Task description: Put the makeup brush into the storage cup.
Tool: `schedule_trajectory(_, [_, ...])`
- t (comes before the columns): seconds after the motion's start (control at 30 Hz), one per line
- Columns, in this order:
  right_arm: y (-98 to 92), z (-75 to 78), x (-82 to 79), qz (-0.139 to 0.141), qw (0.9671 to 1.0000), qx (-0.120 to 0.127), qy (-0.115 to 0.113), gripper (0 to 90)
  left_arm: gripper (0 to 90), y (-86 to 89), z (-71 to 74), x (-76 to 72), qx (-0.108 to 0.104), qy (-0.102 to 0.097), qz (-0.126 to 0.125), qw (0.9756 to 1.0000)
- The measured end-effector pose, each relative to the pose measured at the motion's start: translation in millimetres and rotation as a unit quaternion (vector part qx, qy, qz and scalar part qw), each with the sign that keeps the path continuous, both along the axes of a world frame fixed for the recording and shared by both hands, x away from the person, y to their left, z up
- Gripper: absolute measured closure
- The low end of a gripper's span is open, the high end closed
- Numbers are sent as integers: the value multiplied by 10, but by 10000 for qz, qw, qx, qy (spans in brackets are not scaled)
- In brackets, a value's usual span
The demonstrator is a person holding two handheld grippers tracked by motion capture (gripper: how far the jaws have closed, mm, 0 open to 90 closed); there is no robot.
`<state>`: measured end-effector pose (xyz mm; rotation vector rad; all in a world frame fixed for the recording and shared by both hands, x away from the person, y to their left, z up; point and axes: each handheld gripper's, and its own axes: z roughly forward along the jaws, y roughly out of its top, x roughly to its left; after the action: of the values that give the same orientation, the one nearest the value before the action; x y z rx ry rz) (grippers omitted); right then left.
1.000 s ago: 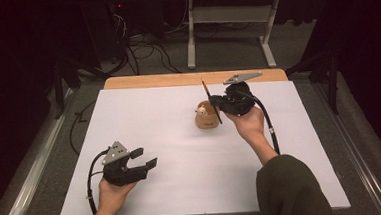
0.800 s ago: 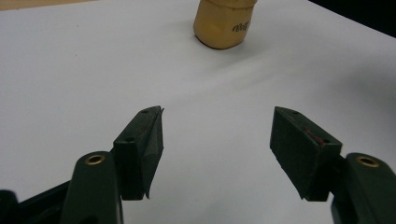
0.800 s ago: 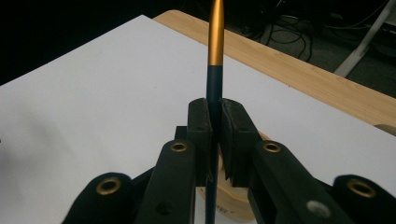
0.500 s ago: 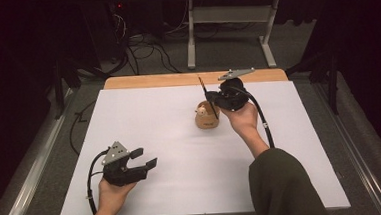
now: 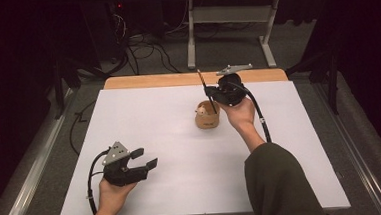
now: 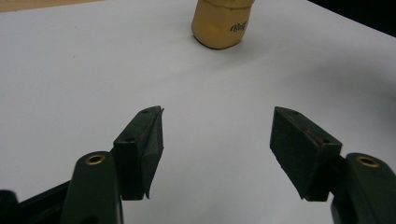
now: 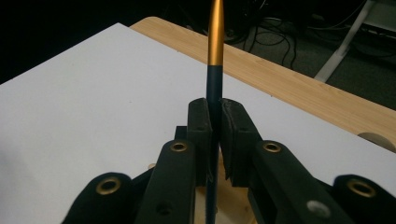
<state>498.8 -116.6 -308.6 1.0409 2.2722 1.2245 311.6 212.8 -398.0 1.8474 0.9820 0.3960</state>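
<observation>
My right tool (image 7: 214, 135) is pinching a thin, dark-shafted stick with a golden-orange upper length (image 7: 215, 42), the pads pressed on its dark part; the stick stands tilted, its lower end down at the mouth of the small tan, rounded holder with dark lettering on its side (image 5: 207, 115); I judge the step in hand to be setting the stick into that holder, or drawing it out, and I cannot tell which. If it is going in, the next move calls for lowering it straight along its own line, then letting the pads part without tipping the light holder. My left tool (image 5: 132, 163) rests with its jaws spread and nothing between them, well nearer me than the holder and to its left. Around the holder the white worktop (image 5: 159, 119) gives open room on every side; only the bare wooden strip (image 5: 152, 81) at the far edge lies near, just beyond the holder.
</observation>
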Motion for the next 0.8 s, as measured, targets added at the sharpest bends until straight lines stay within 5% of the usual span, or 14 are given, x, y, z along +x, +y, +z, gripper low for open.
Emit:
schedule_trajectory(0.37, [56, -69, 56, -133, 9998, -64, -109, 848, 353, -5, 5, -7, 6, -9, -24, 10000])
schedule_trajectory(0.8, [113, -176, 113, -168, 9998, -127, 21, 846, 354, -2, 7, -7, -6, -15, -24, 10000])
